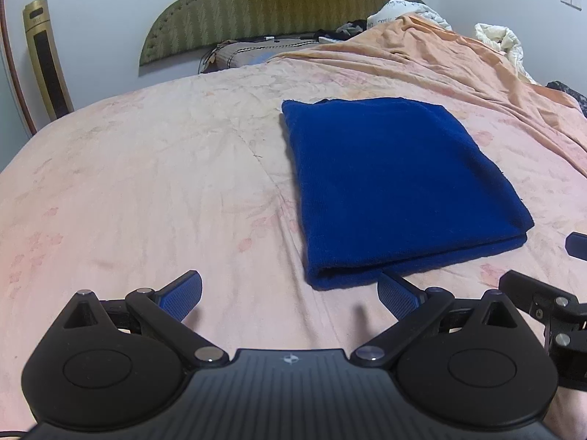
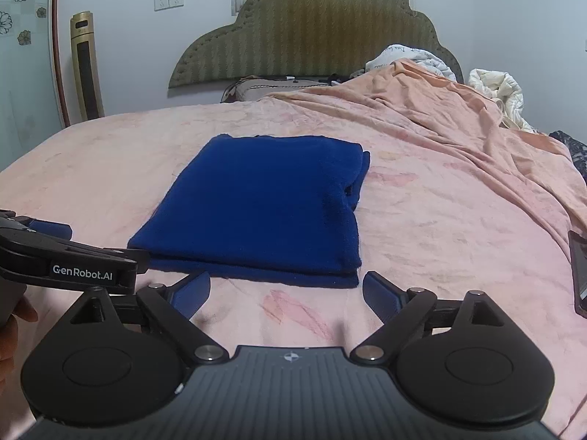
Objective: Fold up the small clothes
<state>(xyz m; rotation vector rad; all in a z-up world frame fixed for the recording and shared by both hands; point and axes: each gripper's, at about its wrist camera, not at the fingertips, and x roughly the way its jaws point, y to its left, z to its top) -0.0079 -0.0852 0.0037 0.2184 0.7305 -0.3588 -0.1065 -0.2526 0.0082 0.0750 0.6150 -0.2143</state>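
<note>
A dark blue cloth (image 1: 400, 187) lies folded into a flat rectangle on the pink bedspread (image 1: 146, 190); it also shows in the right wrist view (image 2: 264, 201). My left gripper (image 1: 290, 293) is open and empty, just short of the cloth's near edge and to its left. My right gripper (image 2: 286, 291) is open and empty, just short of the cloth's near edge. The left gripper's body (image 2: 73, 256) shows at the left of the right wrist view; the right gripper's body (image 1: 543, 304) shows at the right of the left wrist view.
A green padded headboard (image 2: 312, 36) stands at the back. Rumpled orange bedding (image 2: 458, 117) and white quilts (image 2: 495, 88) pile at the back right. A dark phone-like slab (image 2: 579, 271) lies at the right edge. A gold tower unit (image 2: 86, 66) stands by the left wall.
</note>
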